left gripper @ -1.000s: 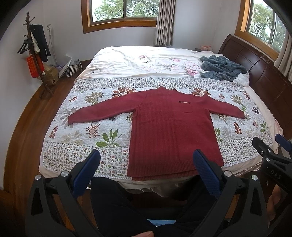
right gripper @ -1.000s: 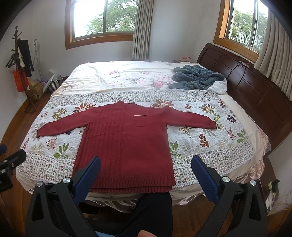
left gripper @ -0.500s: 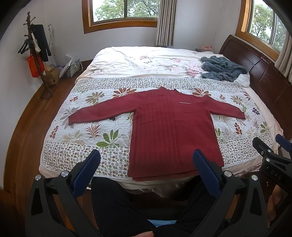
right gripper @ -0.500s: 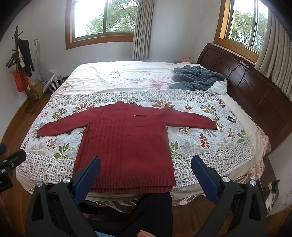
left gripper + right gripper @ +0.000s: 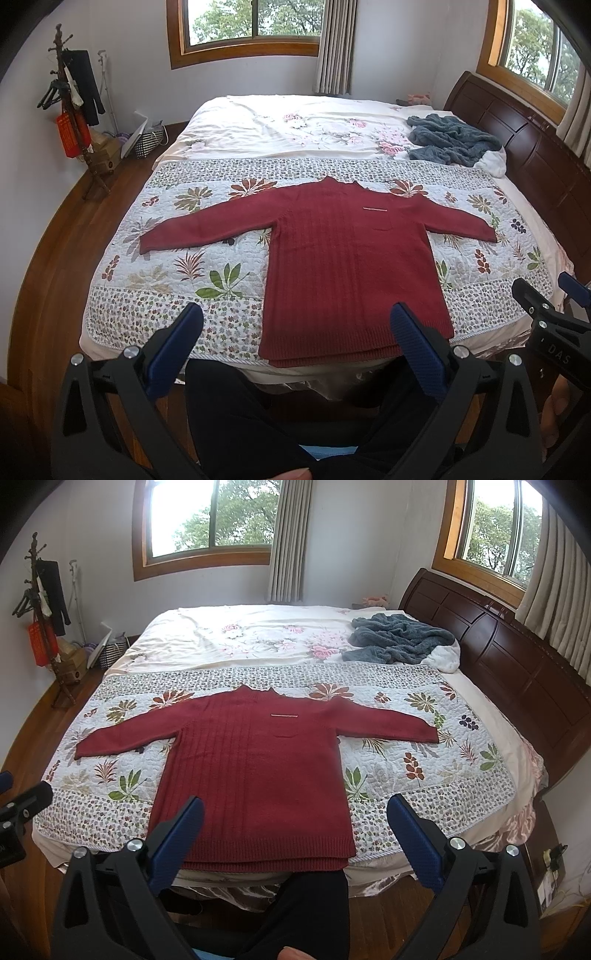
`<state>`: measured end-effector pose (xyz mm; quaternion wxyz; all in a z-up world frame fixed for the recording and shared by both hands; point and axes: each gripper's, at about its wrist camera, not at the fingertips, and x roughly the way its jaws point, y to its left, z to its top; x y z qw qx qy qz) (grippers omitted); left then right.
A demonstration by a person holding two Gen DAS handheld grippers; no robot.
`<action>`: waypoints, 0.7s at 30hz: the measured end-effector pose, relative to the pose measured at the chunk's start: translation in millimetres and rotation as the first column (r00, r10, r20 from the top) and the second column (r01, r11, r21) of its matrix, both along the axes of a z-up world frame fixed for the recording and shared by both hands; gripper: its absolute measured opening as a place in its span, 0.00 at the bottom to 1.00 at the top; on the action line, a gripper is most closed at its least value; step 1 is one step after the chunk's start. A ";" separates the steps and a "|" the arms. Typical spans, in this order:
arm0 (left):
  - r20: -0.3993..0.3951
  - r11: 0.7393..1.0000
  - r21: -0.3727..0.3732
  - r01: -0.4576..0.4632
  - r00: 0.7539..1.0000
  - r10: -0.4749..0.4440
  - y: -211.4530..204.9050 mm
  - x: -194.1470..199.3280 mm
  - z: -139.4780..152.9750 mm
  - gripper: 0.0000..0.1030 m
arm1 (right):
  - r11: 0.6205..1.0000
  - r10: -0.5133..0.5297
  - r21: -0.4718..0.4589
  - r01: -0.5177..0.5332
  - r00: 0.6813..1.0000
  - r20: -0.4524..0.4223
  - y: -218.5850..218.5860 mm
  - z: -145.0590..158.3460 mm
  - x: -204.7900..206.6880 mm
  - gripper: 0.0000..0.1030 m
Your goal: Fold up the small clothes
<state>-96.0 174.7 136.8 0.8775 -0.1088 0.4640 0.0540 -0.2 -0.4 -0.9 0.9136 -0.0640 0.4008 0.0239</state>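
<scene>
The red sweater (image 5: 354,266) lies flat on the bed (image 5: 258,122) ahead, sleeves left-right, while my left gripper (image 5: 295,332) and right gripper (image 5: 295,816) are wide open, empty.

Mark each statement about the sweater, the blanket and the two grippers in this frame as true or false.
1. The red sweater lies flat with both sleeves spread out. True.
2. The left gripper is shut on the sweater's hem. False: it is open and holds nothing.
3. The grey-blue blanket lies crumpled near the headboard. True.
4. The sweater is already folded in half. False: it is fully unfolded.
5. The right gripper is open. True.
</scene>
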 end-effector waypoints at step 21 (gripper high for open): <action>0.000 1.000 0.000 0.000 1.000 0.000 0.8 -0.3 -0.6 0.97 | 1.000 0.001 0.001 -0.001 1.000 -0.004 0.9 0.1 -0.2 0.96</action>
